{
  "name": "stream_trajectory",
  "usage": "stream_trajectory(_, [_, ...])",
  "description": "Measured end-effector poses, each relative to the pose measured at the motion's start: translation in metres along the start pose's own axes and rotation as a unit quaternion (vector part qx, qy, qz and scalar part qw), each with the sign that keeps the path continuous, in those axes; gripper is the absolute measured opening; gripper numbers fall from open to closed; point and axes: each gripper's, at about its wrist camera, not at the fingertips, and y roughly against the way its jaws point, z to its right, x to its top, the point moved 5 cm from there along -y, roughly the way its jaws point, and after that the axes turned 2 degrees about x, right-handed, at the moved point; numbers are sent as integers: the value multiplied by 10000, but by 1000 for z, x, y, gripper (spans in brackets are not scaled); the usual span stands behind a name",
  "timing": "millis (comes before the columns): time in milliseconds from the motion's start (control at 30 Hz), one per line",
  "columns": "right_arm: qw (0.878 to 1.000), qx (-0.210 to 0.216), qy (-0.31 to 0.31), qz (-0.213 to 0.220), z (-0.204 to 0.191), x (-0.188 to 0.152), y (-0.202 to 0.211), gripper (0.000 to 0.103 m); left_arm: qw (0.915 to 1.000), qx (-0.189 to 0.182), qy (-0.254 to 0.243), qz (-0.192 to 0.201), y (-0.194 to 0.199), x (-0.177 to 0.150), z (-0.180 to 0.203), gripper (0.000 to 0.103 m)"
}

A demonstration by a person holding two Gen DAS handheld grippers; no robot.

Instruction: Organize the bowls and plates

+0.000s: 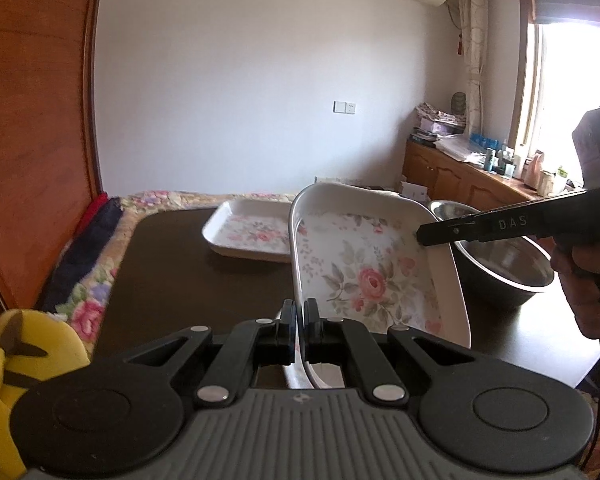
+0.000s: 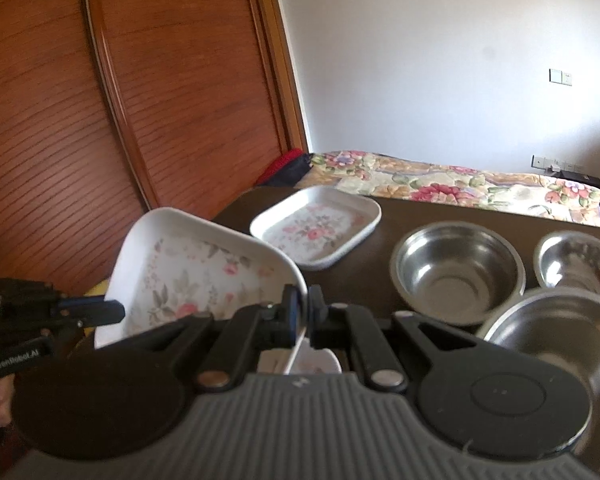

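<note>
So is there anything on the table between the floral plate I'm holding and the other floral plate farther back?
Nothing visible. The held plate, gripped by the left gripper and the right gripper, faces bare dark table up to the second plate. The steel bowls sit off to the right.

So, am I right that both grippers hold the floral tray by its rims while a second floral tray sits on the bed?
Not quite: the second tray sits on the dark table, not the bed, as the right wrist view shows. The left gripper and right gripper do hold the floral tray by its rims.
</note>
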Motion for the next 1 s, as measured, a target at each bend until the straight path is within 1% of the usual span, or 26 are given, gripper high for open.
stream_trajectory(167, [9999, -47, -45, -77, 5, -11, 3, 7, 10000, -47, 40, -67, -2, -10, 9, 22])
stream_trajectory(467, [9997, -45, -178, -184, 16, -25, -3, 7, 9997, -46, 120, -192, -11, -17, 8, 22])
stream_trajectory(767, [9996, -76, -139, -213, 15, -26, -12, 7, 9995, 6, 211, -239, -21, -23, 5, 22])
stream_trajectory(1000, [9994, -114, -82, -307, 14, -31, -20, 8, 9991, -24, 292, -316, -30, -30, 2, 22])
